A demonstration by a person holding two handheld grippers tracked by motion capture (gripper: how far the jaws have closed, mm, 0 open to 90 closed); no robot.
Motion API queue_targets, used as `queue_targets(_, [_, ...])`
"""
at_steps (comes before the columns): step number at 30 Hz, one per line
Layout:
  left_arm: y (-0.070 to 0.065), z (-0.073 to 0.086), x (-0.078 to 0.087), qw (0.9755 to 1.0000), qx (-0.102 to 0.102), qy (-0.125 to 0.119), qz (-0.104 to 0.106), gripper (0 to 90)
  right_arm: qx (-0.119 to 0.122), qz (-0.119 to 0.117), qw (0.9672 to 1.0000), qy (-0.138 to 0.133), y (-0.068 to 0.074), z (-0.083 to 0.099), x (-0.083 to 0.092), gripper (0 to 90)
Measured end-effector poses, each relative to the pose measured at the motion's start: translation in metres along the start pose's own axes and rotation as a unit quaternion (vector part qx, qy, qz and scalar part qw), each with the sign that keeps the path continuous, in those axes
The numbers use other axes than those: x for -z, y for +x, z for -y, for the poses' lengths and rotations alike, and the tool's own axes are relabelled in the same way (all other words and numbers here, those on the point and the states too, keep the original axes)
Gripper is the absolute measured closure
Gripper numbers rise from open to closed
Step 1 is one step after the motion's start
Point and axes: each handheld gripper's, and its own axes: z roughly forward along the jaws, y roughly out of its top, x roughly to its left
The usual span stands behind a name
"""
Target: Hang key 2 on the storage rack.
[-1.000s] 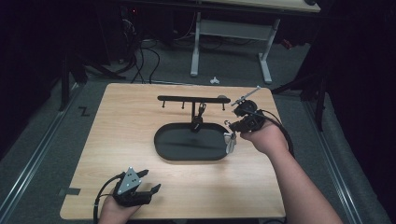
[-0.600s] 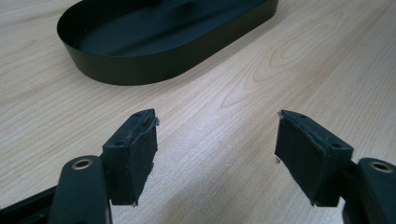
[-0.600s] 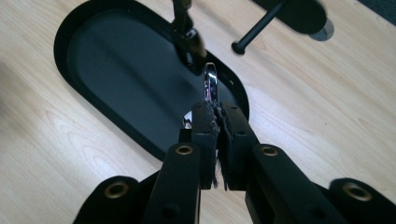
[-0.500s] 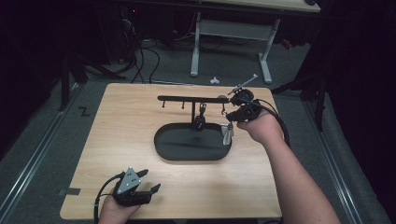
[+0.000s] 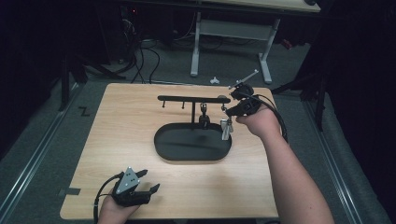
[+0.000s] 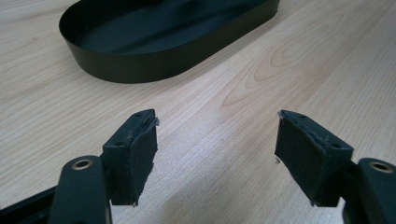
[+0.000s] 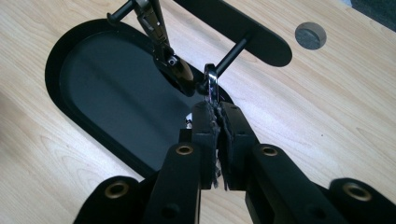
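A black oval tray (image 5: 161,144) lies mid-table, with a black rack bar (image 5: 187,98) on a post above it. From one of the bar's pegs hangs a clasp with a dark fob (image 7: 180,72). My right gripper (image 7: 217,109) is shut on a silver ring (image 7: 211,81), held close to a peg (image 7: 231,53) near the bar's right end. In the high view the right gripper (image 5: 232,111) has a silver piece (image 5: 226,128) dangling under it, over the tray's right end. My left gripper (image 5: 147,186) rests at the table's front left, open with nothing between its pads (image 6: 140,149).
The tray's near wall (image 6: 154,65) lies ahead of the left gripper across bare wood. A round grommet hole (image 7: 310,35) sits in the table beyond the bar's end. Behind the table are cables and a white desk frame (image 5: 233,28) on the floor.
The right gripper has moved left and slightly up toward the rack's right end, carrying the ring and its silver piece. The left gripper has stayed put.
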Motion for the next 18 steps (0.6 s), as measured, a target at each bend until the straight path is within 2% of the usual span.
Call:
queue_targets(2, [-0.001, 0.0, -0.001, 1.0, 0.0, 0.005, 0.002, 30.0, -0.003, 0.004, 1.0, 0.0, -0.001, -0.001, -0.002, 85.5])
queue_targets(6, [-0.001, 0.0, -0.001, 0.9999, -0.007, 0.01, 0.003, 30.0, 0.007, 0.005, 1.0, -0.001, -0.004, -0.003, -0.008, 85.1])
queue_targets(13, [-0.002, 0.001, -0.003, 0.9999, -0.007, 0.01, 0.005, 30.0, 0.006, 0.004, 0.9999, -0.009, -0.006, 0.0, -0.016, 83.7])
queue_targets(15, [-0.002, 0.001, -0.003, 0.9999, -0.008, 0.01, 0.005, 30.0, 0.002, 0.01, 0.9998, -0.018, -0.006, 0.001, -0.018, 82.0])
queue_targets(18, [-0.002, 0.001, -0.003, 0.9999, -0.008, 0.01, 0.004, 30.0, -0.002, 0.019, 0.9997, -0.017, -0.007, 0.004, -0.024, 77.7])
